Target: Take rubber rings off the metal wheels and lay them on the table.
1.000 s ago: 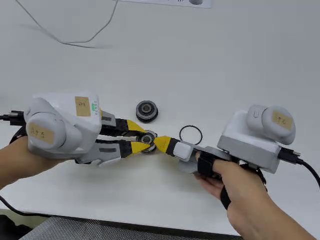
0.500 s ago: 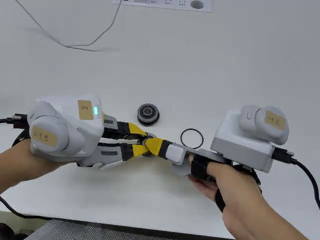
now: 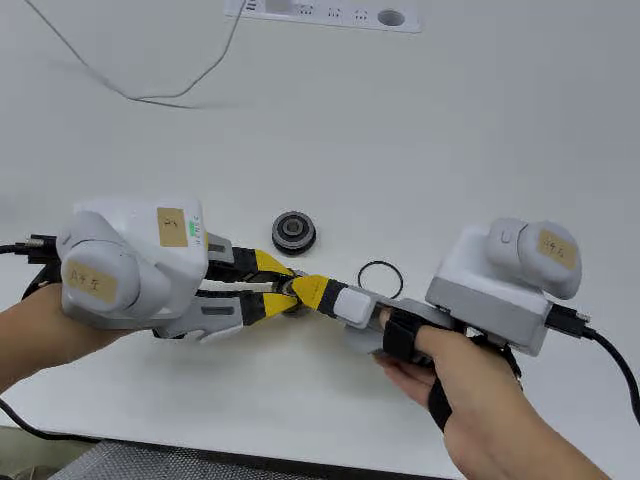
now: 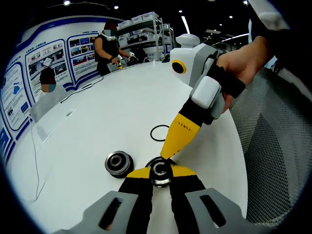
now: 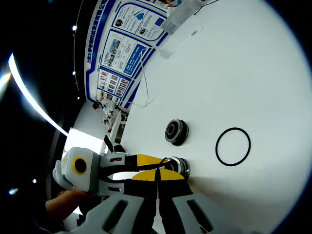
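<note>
My left gripper (image 3: pixel 283 292) (image 4: pixel 160 171) is shut on a metal wheel (image 4: pixel 160 170) (image 5: pixel 180 166), holding it just above the white table (image 3: pixel 420 130). My right gripper (image 3: pixel 306 289) (image 5: pixel 158 176) comes in from the right with its yellow fingertips (image 4: pixel 171 147) pressed together at the wheel's rim, pinching the black rubber ring (image 4: pixel 154 160) there. A second wheel (image 3: pixel 294 231) (image 4: pixel 118 163) (image 5: pixel 174 131), with its ring on, lies just beyond. One loose rubber ring (image 3: pixel 380 280) (image 4: pixel 160 132) (image 5: pixel 233 146) lies flat on the table to the right.
A grey cable (image 3: pixel 150 88) runs across the far left of the table, and a power strip (image 3: pixel 320 14) sits at the back edge. The near table edge (image 3: pixel 300 455) is close below the hands. People stand at the far end of the bench (image 4: pixel 108 46).
My right gripper has slid left until its tips meet the wheel held in the left gripper. The left gripper has kept its hold.
</note>
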Available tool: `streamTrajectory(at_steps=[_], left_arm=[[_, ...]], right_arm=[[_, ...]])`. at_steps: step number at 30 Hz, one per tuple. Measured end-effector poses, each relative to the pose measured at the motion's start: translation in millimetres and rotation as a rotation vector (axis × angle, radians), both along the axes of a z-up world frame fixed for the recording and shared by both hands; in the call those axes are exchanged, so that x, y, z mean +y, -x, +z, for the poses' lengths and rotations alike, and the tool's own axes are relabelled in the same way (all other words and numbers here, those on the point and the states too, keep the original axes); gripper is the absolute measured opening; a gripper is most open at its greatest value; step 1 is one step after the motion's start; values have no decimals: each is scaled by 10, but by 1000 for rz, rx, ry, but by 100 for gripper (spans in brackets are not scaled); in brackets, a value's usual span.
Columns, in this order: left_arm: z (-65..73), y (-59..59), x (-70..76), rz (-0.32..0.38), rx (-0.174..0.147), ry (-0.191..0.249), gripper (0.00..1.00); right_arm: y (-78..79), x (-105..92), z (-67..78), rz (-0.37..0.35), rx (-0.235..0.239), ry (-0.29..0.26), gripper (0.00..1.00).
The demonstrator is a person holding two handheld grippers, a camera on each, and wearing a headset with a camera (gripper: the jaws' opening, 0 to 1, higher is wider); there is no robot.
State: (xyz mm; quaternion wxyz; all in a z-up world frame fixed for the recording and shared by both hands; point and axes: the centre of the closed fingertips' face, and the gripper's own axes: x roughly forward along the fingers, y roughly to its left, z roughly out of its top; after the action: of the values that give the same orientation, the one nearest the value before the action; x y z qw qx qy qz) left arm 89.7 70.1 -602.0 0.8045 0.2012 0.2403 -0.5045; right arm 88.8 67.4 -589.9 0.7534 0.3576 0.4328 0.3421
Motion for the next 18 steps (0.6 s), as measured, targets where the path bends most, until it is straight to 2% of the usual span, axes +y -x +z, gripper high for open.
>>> streamTrajectory(at_steps=[13,16,18], left_arm=[[18,-7,3,-4,3,-7,14],[66,-14,40,2,1,4,14],[146,-15,51,17,-1,29,16]], right_arm=[[-29,-35,-93,-17,14,41,1],[-32,-23,-84,-18,14,36,1],[-32,-12,-79,-18,18,30,1]])
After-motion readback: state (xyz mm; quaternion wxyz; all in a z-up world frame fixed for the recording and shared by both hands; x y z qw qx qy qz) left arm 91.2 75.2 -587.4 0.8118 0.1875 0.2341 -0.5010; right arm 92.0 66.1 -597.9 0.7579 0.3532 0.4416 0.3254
